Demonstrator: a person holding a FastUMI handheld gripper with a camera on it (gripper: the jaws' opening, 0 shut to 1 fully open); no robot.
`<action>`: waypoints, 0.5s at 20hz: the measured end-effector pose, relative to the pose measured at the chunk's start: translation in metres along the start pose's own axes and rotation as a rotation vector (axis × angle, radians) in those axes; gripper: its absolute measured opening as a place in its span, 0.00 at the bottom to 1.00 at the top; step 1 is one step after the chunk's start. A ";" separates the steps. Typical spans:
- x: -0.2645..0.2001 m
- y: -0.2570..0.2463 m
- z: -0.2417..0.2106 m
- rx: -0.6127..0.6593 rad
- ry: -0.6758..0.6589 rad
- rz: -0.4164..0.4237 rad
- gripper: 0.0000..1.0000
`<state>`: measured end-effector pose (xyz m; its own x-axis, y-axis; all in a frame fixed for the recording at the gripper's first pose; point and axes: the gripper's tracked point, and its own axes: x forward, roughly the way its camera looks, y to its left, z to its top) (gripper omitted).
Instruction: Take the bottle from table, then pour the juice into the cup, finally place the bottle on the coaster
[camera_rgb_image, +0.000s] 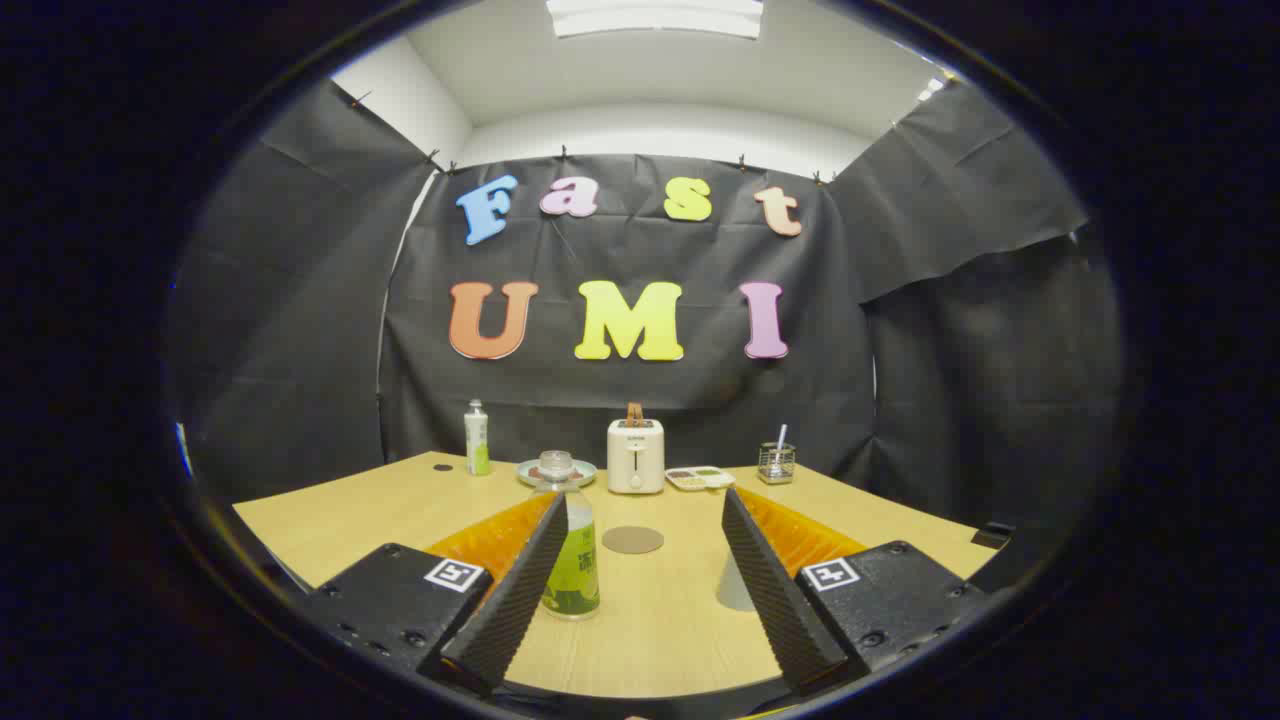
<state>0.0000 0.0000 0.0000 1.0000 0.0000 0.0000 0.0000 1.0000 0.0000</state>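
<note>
The wooden table (660, 620) carries everything here, its pale top running from under the fingers to the far edge against the black cloth wall (620, 400). The gripper (645, 515) hangs low over the near edge with its fingers spread wide and nothing held between them.

The juice bottle (573, 555) stands upright on the table toward the near edge, just inside the left finger (520, 590), which hides part of its side; whether finger and bottle touch cannot be told. It has a green label and a clear neck. The cup (735, 585), pale and translucent, stands beside the right finger (775, 590) and is partly hidden behind it. Between the two fingers and a little beyond the bottle, a round brown coaster (632, 540) lies flat on the middle of the table, well apart from both bottle and cup.

Along the far edge stands a white toaster (635, 455) at the centre. To its left is a pale green plate (585, 470) with a small clear jar (555, 464) on it, and further left a second, slimmer bottle (477, 437), white above and green below, stands upright near the far left corner. To the toaster's right lies a shallow divided tray (700, 478), then a small wire holder (776, 463) with a white utensil in it. A small dark spot (442, 467) sits on the table near the slim bottle.
</note>
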 end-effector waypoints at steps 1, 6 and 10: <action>0.000 -0.001 0.000 0.000 0.000 -0.005 1.00; -0.001 0.004 0.000 -0.008 -0.002 0.008 1.00; 0.001 0.010 0.002 0.000 -0.005 0.039 1.00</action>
<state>0.0009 0.0096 0.0023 0.9992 0.0390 0.0048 -0.0390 0.9992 0.0000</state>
